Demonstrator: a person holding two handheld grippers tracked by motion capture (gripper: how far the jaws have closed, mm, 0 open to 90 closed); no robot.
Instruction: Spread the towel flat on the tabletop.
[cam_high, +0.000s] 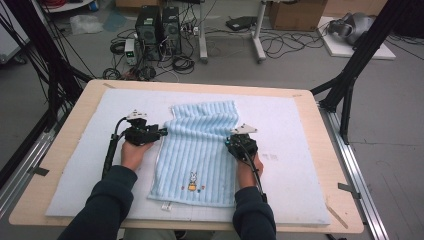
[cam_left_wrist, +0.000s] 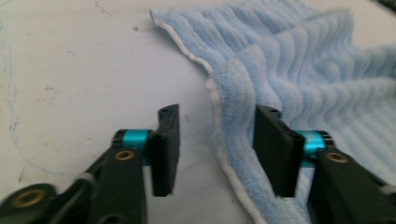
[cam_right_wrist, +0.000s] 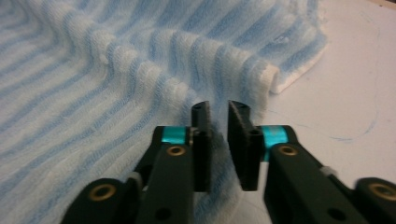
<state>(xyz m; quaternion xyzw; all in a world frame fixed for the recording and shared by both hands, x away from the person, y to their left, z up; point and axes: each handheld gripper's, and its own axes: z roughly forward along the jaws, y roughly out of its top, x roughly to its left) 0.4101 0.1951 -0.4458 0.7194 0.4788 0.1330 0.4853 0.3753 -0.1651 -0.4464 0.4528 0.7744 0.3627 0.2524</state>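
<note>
your left hand-held gripper gapes around the ribbed pale-blue terry towel's raised hem, ready to pinch; your right hand-held gripper is nearly clenched over its opposite edge, holding nothing.

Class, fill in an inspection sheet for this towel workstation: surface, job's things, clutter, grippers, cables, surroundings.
Surface: wooden table covered by a pale mat.
Job's things: light blue ribbed towel, rumpled at its far end, small rabbit picture near the near edge.
Clutter: nothing seen.
Grippers: left gripper open astride the towel's edge; right gripper jaws close together over the towel's edge, slight gap.
Cables: one trails from each gripper along the forearm.
Surroundings: computer towers, floor wiring, cardboard boxes, black frame legs.
</note>
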